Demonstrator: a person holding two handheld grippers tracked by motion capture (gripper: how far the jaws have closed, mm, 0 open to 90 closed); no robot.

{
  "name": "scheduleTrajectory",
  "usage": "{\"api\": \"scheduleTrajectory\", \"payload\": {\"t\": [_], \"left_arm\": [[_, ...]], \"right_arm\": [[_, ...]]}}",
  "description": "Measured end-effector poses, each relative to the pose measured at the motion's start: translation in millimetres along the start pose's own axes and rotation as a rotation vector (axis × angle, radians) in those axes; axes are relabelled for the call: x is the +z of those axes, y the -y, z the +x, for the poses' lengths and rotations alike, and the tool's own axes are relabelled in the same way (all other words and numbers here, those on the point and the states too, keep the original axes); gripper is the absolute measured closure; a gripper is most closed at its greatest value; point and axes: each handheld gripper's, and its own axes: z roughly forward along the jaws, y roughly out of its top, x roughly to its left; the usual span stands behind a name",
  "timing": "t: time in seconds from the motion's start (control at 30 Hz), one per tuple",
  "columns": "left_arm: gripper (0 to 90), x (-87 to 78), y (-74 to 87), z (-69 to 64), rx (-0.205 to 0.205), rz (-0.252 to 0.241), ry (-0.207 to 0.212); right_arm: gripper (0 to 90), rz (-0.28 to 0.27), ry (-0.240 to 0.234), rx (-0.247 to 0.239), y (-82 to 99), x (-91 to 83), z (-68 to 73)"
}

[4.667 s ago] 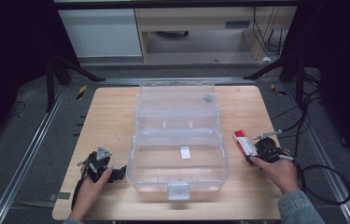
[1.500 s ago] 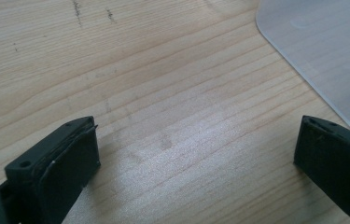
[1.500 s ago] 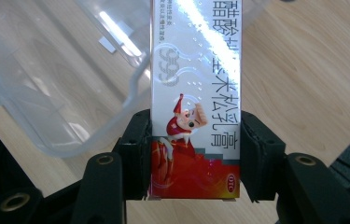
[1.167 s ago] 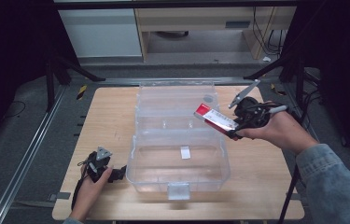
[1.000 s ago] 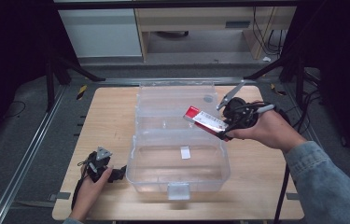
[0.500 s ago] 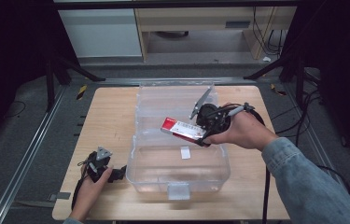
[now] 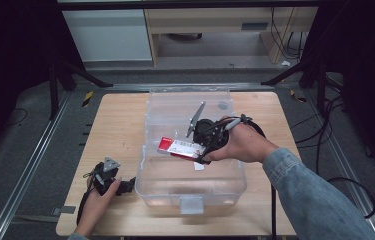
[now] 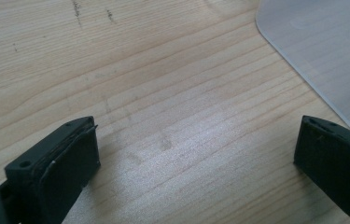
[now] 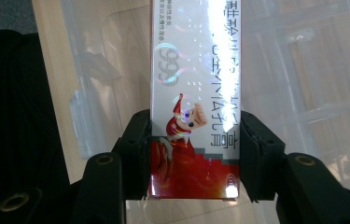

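Right gripper [image 7: 201, 150] jaws clamp the red-white box [image 7: 181, 148], long axis level, pointing to 9 o'clock over the clear bin [image 7: 193, 186]; left gripper [image 7: 106, 176] jaws gape empty on the tabletop [image 7: 120, 120].

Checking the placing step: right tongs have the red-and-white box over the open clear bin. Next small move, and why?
Probably lower it a little further into the bin, then open. The right tongs clamp the red-and-white box by its long sides, and it hangs over the clear bin, not resting on anything I can see. The left tongs stand open over bare table.
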Motion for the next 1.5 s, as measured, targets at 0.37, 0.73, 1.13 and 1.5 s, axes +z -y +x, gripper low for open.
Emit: {"api": "scheduleTrajectory", "payload": {"t": [0.37, 0.73, 1.13, 1.5], "left_arm": [[0.0, 0.4, -0.4, 0.0, 0.002, 0.0, 0.001], [0.0, 0.6, -0.5, 0.1, 0.003, -0.001, 0.002], [0.0, 0.9, -0.8, 0.2, 0.004, -0.001, 0.005], [0.0, 1.0, -0.9, 0.1, 0.003, -0.001, 0.006]], "right_arm": [[51.6, 0.005, -0.043, -0.037, -6.1, 23.9, 4.1], [51.5, 0.009, -0.089, -0.078, -13.3, 50.8, 10.1], [51.5, 0.019, -0.114, -0.12, -22.5, 71.5, 18.1], [51.5, 0.053, -0.12, -0.153, -25.7, 88.1, 25.1]]}}
